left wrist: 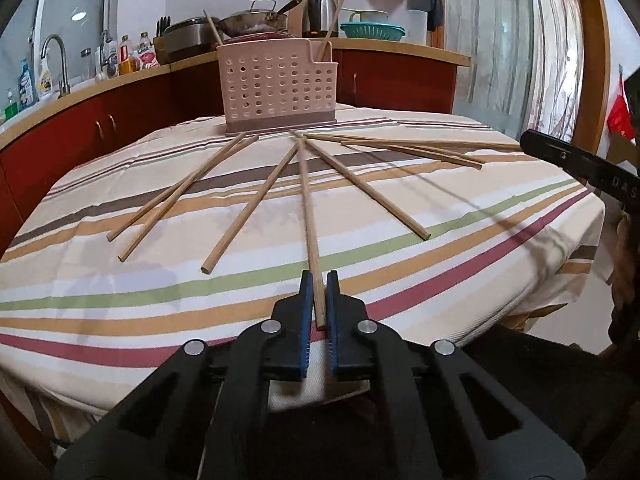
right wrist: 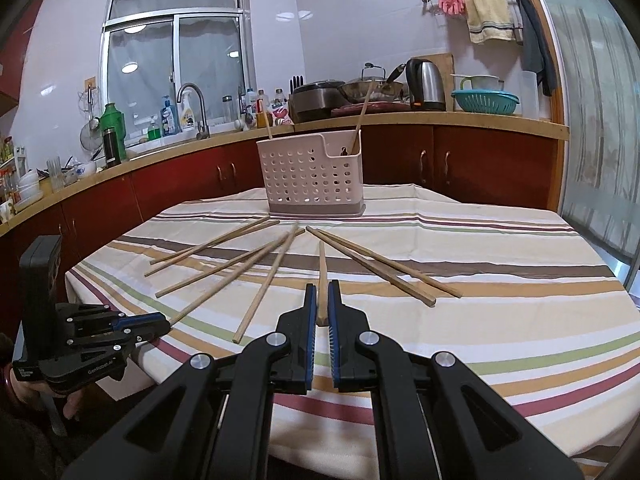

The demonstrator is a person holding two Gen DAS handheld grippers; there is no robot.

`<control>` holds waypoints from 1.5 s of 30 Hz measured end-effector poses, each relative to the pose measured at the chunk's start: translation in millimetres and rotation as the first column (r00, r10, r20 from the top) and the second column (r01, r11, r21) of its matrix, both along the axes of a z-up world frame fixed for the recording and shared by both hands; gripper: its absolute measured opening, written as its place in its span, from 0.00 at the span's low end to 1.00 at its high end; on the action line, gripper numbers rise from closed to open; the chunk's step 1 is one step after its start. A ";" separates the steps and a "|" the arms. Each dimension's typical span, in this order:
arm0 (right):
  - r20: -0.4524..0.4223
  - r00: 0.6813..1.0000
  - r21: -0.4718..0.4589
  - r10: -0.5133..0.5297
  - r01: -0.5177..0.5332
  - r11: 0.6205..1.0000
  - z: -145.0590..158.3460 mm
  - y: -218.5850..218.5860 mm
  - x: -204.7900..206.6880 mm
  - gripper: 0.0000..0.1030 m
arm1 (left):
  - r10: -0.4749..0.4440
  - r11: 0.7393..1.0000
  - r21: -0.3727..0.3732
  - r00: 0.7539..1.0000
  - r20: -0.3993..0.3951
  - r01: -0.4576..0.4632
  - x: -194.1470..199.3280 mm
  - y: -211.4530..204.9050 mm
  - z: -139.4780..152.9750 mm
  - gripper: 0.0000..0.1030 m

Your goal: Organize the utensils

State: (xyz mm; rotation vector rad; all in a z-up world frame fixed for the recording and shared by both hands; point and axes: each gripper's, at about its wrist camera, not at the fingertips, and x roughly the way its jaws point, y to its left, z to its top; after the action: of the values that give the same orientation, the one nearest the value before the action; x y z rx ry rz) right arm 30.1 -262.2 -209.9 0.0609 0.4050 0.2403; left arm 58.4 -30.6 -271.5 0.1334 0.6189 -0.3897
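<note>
Nearest, the left gripper (left wrist: 319, 300) is clamped on one chopstick (left wrist: 306, 200), its far end resting on the striped tablecloth (left wrist: 480, 240). Beside it, the right gripper (right wrist: 322, 304) pinches the near end of another chopstick (right wrist: 322, 276). Further out, loose chopsticks (right wrist: 224, 264) fan across the cloth. Beyond them stands the perforated pink holder (right wrist: 312, 176), two sticks upright inside.

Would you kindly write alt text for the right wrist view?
The right gripper is shut on the near end of a chopstick lying on a striped tablecloth. More chopsticks fan out toward a pink holder with two chopsticks standing in it. At left, the left gripper holds another chopstick's end.
</note>
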 end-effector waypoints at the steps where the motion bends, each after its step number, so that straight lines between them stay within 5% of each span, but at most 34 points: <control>1: 0.003 1.000 -0.002 0.001 -0.001 1.000 0.9 0.6 -0.5 0.06 | 0.005 1.000 -0.002 1.000 0.002 -0.005 0.2 1.3 1.5 0.06; 16: 0.122 0.993 0.006 0.000 -0.001 1.000 62.2 3.4 -9.8 0.06 | 0.095 0.987 -0.150 0.971 0.221 -0.062 -6.2 30.5 108.7 0.06; 23: 0.128 0.992 0.001 0.020 -0.020 1.000 87.4 9.9 6.9 0.06 | 0.096 0.981 -0.188 0.972 0.215 -0.055 10.0 35.5 149.6 0.06; 31: 0.145 0.988 -0.028 0.046 -0.042 0.999 107.8 19.0 45.9 0.06 | 0.058 0.989 -0.149 0.966 0.252 -0.020 45.5 23.1 171.4 0.06; 45: 0.171 0.985 0.007 0.018 -0.019 1.000 117.6 13.5 93.3 0.08 | 0.073 0.978 -0.207 0.959 0.274 -0.015 105.8 9.1 175.4 0.06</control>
State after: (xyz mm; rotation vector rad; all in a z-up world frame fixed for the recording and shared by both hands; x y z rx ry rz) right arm 123.4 -248.7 -92.3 0.0445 0.2340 0.2636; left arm 164.3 -21.6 -96.1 -0.0216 0.2984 -0.3802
